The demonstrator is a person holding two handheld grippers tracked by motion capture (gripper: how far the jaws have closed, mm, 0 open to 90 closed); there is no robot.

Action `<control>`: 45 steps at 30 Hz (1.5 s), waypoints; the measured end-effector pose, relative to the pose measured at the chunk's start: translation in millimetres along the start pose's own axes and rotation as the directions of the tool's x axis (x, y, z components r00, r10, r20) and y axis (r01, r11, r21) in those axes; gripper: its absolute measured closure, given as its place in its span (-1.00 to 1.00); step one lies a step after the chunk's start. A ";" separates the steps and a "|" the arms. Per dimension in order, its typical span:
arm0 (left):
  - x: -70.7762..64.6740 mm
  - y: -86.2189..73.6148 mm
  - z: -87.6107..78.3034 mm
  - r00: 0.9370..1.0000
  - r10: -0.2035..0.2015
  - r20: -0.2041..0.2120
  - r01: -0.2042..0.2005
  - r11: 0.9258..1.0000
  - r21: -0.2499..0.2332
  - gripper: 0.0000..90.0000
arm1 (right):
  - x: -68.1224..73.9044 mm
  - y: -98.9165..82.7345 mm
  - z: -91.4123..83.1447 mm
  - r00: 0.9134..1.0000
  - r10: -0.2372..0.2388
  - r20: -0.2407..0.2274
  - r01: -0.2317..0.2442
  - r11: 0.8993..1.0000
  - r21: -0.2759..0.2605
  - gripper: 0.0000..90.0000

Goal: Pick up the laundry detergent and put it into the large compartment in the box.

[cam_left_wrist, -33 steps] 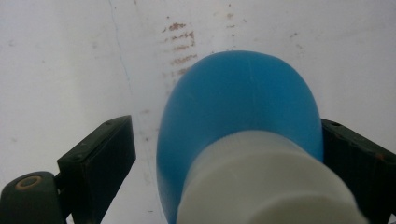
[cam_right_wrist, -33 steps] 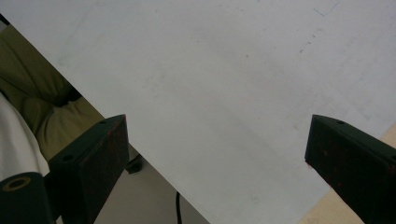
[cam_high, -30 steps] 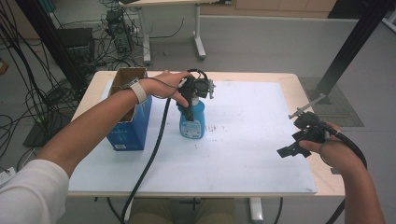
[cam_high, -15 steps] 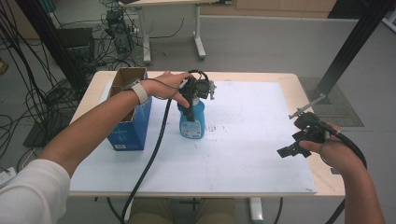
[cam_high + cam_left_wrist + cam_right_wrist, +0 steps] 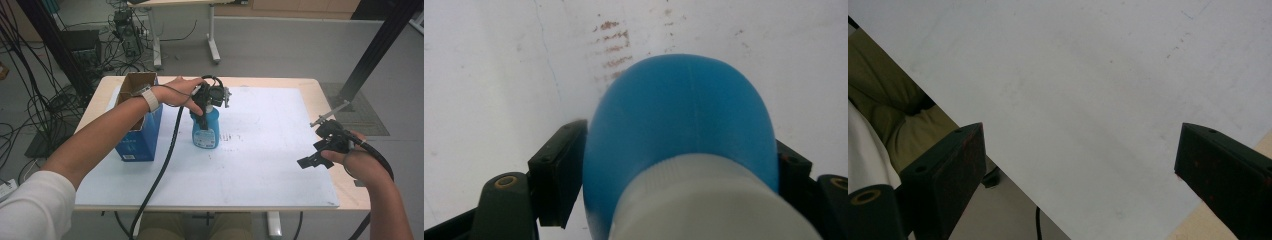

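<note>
**Left jaws closing on the blue bottle**

High view: the left gripper (image 5: 206,107) is reaching down over the blue bottle (image 5: 206,131), standing upright on the white mat (image 5: 260,150) beside the blue box (image 5: 137,130). Both hands are sitting where they were a second ago.

Left gripper view: the jaws, having just been closing, are pressing both sides of the bottle.

Right gripper view: the right gripper (image 5: 1080,165) is hanging spread wide over the mat, holding nothing.

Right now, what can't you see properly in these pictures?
- Words on the blue bottle's label: too small in the high view.
- Inside of the blue box: hidden by its own walls and the forearm across it in the high view.
- The bottle's base: hidden by its own body in the left gripper view.
- Left tool's right pad: mostly behind the bottle there.
- Right tool's wide-apart pads: cut off by the right gripper view's edges.
</note>
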State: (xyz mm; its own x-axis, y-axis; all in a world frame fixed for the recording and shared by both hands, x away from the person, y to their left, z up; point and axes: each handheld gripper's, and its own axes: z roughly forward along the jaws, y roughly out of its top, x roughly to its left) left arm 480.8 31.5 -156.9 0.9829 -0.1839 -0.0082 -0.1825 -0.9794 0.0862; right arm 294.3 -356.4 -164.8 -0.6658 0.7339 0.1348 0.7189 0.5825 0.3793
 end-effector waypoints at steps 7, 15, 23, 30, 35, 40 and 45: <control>-0.4 0.0 0.6 1.000 0.003 0.001 -0.003 1.000 0.001 -0.26 | 0.0 0.3 0.6 1.000 -0.003 -0.004 0.003 1.000 -0.004 -0.86; -0.1 -1.2 1.2 1.000 0.005 0.007 -0.005 1.000 -0.003 -0.12 | -0.4 -0.4 1.3 1.000 -0.002 -0.006 0.002 1.000 -0.004 -0.86; -1.9 -1.6 1.5 1.000 0.000 0.002 0.000 1.000 -0.007 -0.11 | -0.5 -1.0 1.4 1.000 -0.002 -0.004 0.002 1.000 -0.003 -0.86; -1.5 -0.8 1.4 1.000 0.000 0.003 0.000 1.000 -0.002 -0.11 | -0.2 -0.7 1.8 1.000 -0.003 -0.004 0.003 1.000 -0.003 -0.86; -2.1 -0.3 1.4 1.000 -0.005 0.002 0.005 1.000 0.000 -0.11 | -0.3 -1.3 2.0 1.000 -0.002 -0.004 0.002 1.000 -0.004 -0.86; -1.6 0.1 1.4 1.000 -0.004 0.003 0.004 1.000 0.002 -0.11 | -0.9 -1.9 1.6 1.000 -0.006 -0.004 0.006 1.000 -0.004 -0.86; -2.1 -0.4 1.3 1.000 0.001 0.002 -0.001 1.000 0.000 -0.11 | -0.6 -1.9 0.6 1.000 -0.005 -0.002 0.005 1.000 -0.004 -0.86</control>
State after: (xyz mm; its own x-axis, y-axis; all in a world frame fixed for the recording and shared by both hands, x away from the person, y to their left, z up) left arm 478.7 32.2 -158.3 0.9827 -0.1849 -0.0099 -0.1834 -0.9793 0.0862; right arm 293.5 -357.7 -166.1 -0.6700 0.7301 0.1347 0.7146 0.5851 0.3834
